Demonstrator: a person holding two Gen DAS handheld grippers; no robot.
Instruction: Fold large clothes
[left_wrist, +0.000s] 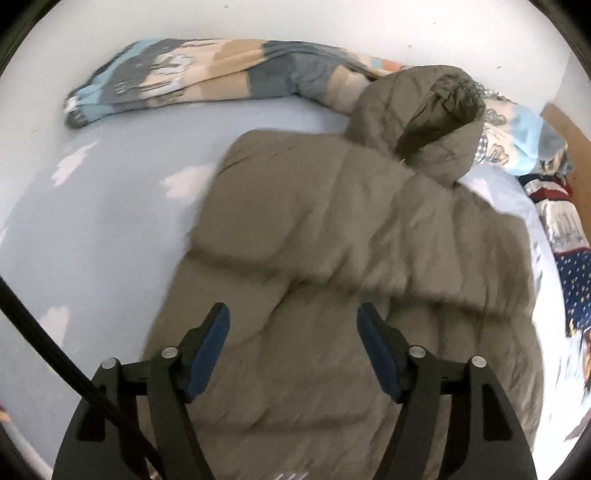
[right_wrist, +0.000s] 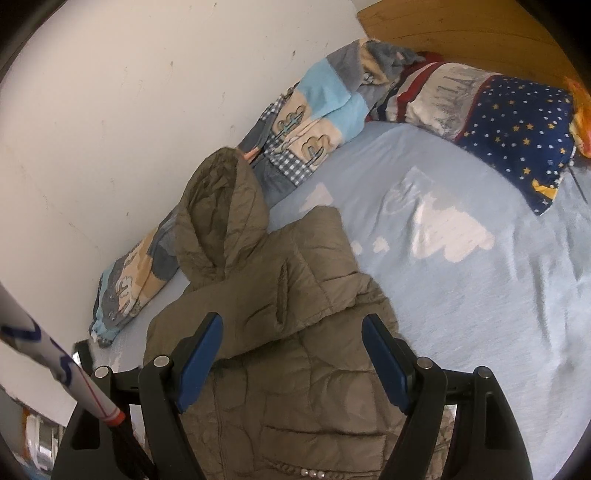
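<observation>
olive hooded puffer jacket (left_wrist: 332, 258) spread on light blue bed (left_wrist: 92, 240), hood far, left hand-held gripper (left_wrist: 293, 321) wide above its near part, right hand-held gripper (right_wrist: 293, 332) wide, gripping nothing, patterned blanket (left_wrist: 184, 81) beyond

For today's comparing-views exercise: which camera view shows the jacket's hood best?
The right wrist view: the hood stands sharp, with its opening and quilted lining plain against the wall. The left wrist view shows the hood too, whole but smaller, farther off and softened by blur, lying against the patterned blanket.
</observation>
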